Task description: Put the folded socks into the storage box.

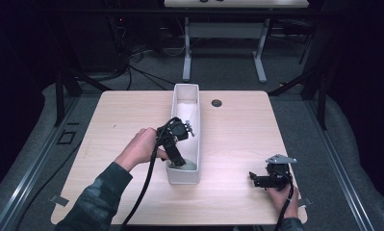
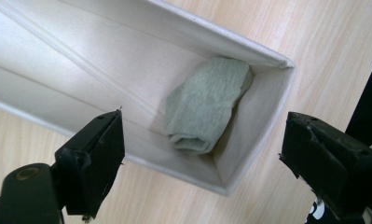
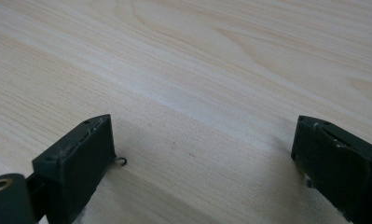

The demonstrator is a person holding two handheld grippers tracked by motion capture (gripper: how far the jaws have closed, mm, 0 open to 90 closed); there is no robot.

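Note:
A long, narrow white box (image 1: 184,177) stands lengthwise on the middle of the wooden table (image 1: 237,139). A rolled grey-green sock (image 1: 189,165) lies inside its near end. In the left gripper view the sock (image 2: 207,105) rests in the corner of the box (image 2: 81,56). My left gripper (image 1: 176,161) points down into that end, just above the sock. Its jaws are open and the sock lies free below them (image 2: 204,142). My right gripper (image 1: 254,179) rests low at the table's near right corner, open over bare wood (image 3: 202,144).
A dark round grommet (image 1: 216,103) sits in the tabletop right of the box's far end. Beyond the table stands another table on white legs (image 1: 186,57), with cables on the floor. A black cable (image 1: 148,178) trails from my left gripper toward the near edge.

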